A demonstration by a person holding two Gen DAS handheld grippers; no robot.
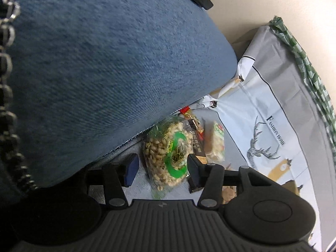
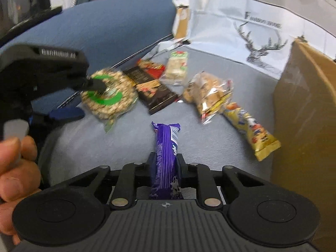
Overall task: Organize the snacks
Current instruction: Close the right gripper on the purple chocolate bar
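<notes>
My left gripper (image 1: 162, 169) is open, its jaws on either side of a clear bag of nuts with a green label (image 1: 167, 155), not closed on it. The same bag (image 2: 108, 95) shows at the left of the right wrist view, with the left gripper (image 2: 84, 96) over it. My right gripper (image 2: 166, 163) is shut on a purple snack bar (image 2: 166, 147) and holds it above the grey cloth (image 2: 126, 142). A dark chocolate box (image 2: 153, 88), a white snack pack (image 2: 177, 68), a clear cookie bag (image 2: 210, 93) and a yellow bar (image 2: 252, 130) lie on the cloth.
A blue cushion (image 1: 94, 63) fills the left wrist view's upper left. A brown cardboard box (image 2: 304, 115) stands at the right. A grey sheet with a deer print (image 2: 262, 33) lies behind the snacks. A hand (image 2: 14, 168) holds the left gripper.
</notes>
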